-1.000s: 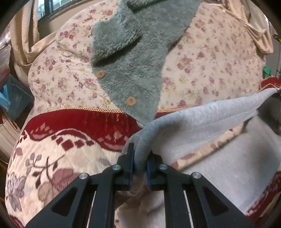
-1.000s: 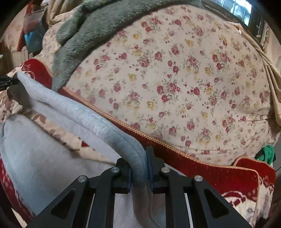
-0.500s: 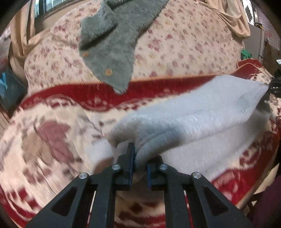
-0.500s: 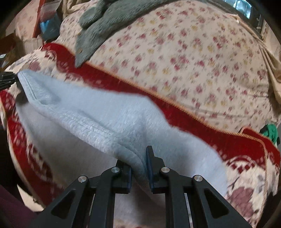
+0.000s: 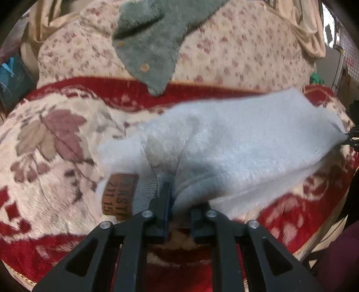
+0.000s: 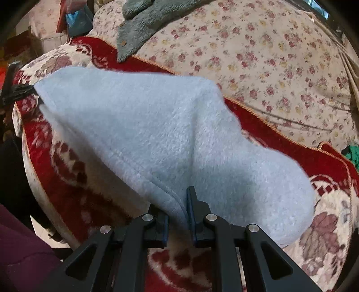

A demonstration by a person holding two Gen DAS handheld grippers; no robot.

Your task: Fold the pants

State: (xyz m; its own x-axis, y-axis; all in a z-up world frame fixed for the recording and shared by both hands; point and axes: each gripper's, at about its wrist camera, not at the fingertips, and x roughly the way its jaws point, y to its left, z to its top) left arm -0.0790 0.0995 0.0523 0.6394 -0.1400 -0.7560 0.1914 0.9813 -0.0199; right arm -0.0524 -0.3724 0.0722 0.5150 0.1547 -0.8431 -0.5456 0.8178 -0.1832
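The light grey fleece pants (image 5: 235,139) lie folded over on the red and cream blanket (image 5: 56,139). My left gripper (image 5: 179,202) is shut on one edge of the pants, beside a brown label patch (image 5: 119,195) at the waistband. My right gripper (image 6: 178,211) is shut on the other end of the same edge of the pants (image 6: 157,125). The right gripper's tip shows at the right edge of the left wrist view (image 5: 353,137), and the left gripper's tip shows at the left in the right wrist view (image 6: 22,92).
A grey-green fleece jacket (image 5: 157,40) with buttons hangs over the floral back cushion (image 6: 269,56). A green item (image 6: 353,155) lies at the right end. A blue bag (image 6: 78,20) sits beyond the left end. The seat's front edge (image 6: 29,161) drops off near me.
Both grippers have pulled the pants edge toward me and down, laying the upper layer over the lower part. The label patch has come into view.
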